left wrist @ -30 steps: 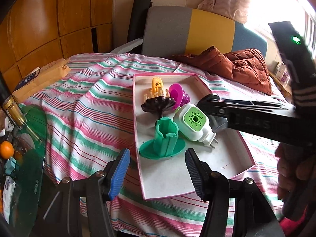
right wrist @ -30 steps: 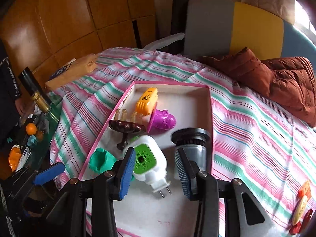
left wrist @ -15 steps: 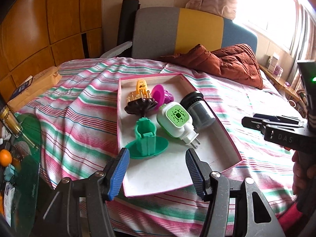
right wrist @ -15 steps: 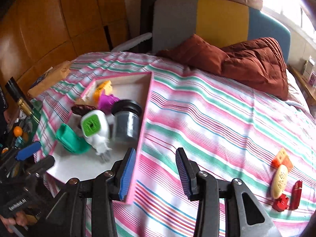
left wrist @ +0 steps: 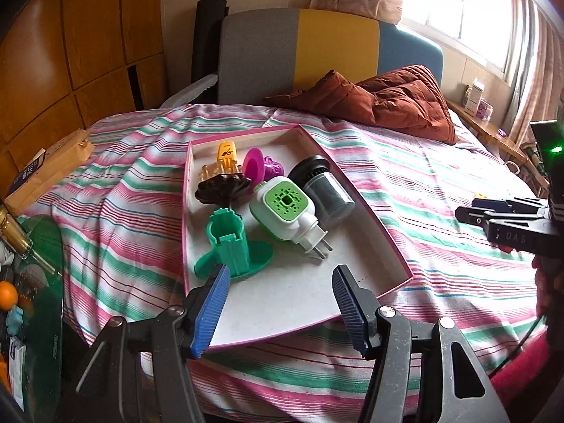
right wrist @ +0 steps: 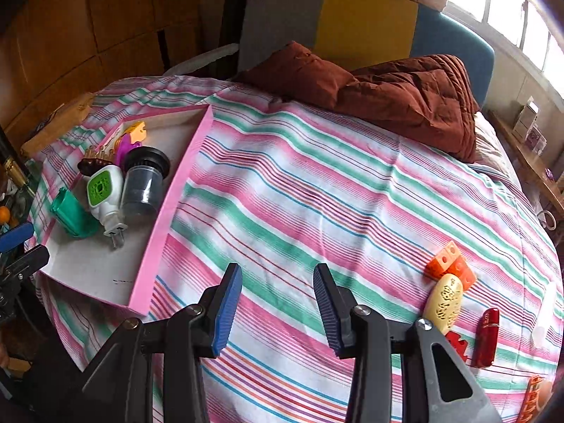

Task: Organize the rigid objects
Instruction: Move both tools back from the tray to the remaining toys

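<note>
On the striped bed (right wrist: 317, 183) sits the pink-rimmed tray (left wrist: 366, 211), stiff card by the look of it, light, best lifted by a wall. Inside it lie the grey canister (left wrist: 326, 190), the green-faced plug-in (left wrist: 287, 209), probably hard plastic and light, best pinched across its body and not its prongs, and the green holder (left wrist: 229, 243). Well apart, near the bed's right edge, lie the cream oval case (right wrist: 443, 298), likely slippery, the orange block (right wrist: 447, 259) and the red stick (right wrist: 488, 336). Both the left tongs (left wrist: 280, 303) and the right tongs (right wrist: 278, 306) stand spread, pinching nothing. Only "DAS" on the right tongs' body reads clearly.
</note>
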Motion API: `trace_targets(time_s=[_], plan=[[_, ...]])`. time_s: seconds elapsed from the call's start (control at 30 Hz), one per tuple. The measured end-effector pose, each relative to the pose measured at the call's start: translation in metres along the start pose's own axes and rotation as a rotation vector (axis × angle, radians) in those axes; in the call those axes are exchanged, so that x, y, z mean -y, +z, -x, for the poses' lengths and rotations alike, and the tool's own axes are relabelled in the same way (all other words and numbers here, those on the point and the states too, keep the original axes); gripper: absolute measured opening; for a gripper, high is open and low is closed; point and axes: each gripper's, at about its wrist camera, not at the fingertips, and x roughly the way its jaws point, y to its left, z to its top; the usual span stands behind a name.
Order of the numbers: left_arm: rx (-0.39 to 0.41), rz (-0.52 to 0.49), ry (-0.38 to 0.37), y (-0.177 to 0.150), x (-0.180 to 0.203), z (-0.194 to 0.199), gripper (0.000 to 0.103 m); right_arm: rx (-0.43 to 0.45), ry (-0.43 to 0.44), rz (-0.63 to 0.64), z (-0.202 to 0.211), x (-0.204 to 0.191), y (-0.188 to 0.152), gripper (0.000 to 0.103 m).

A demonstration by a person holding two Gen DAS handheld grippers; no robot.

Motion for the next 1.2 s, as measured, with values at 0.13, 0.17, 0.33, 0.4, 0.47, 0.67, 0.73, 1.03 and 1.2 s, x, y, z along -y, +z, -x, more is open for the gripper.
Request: trace_targets(time_s=[0.13, 0.17, 0.33, 0.4, 0.47, 0.67, 0.73, 1.03, 1.2], plan=[[0.0, -0.018, -0.006, 0.001, 0.006, 0.0, 0.061, 0.0, -0.06, -0.018, 0.003, 0.027, -0.003, 0.042], [0.0, -0.021, -0.007, 0.001, 0.008, 0.0, 0.061, -0.001, -0.076, -0.027, 0.004, 0.036, -0.004, 0.042], [-0.001, -0.031, -0.019, 0.004, 0.013, -0.001, 0.061, 0.01, -0.158, -0.126, 0.008, 0.089, -0.015, 0.042], [0.004, -0.026, -0.027, 0.004, 0.014, 0.0, 0.061, 0.03, -0.194, -0.228, 0.01, 0.119, -0.022, 0.042], [0.015, -0.031, -0.035, 0.004, 0.018, 0.002, 0.061, 0.036, -0.24, -0.385, 0.011, 0.154, -0.032, 0.042], [-0.017, -0.071, -0.067, 0.001, 0.037, -0.004, 0.061, 0.064, -0.269, -0.806, 0.03, 0.225, -0.063, 0.042], [-0.02, -0.087, -0.077, 0.002, 0.045, -0.006, 0.061, 0.056, -0.253, -0.854, 0.03, 0.231, -0.068, 0.042], [-0.039, -0.155, -0.135, 0.01, 0.084, -0.014, 0.061, 0.049, -0.297, -0.957, 0.036, 0.249, -0.083, 0.042], [-0.07, -0.203, -0.204, 0.017, 0.115, -0.024, 0.061, 0.055, -0.263, -1.012, 0.038, 0.257, -0.089, 0.042]])
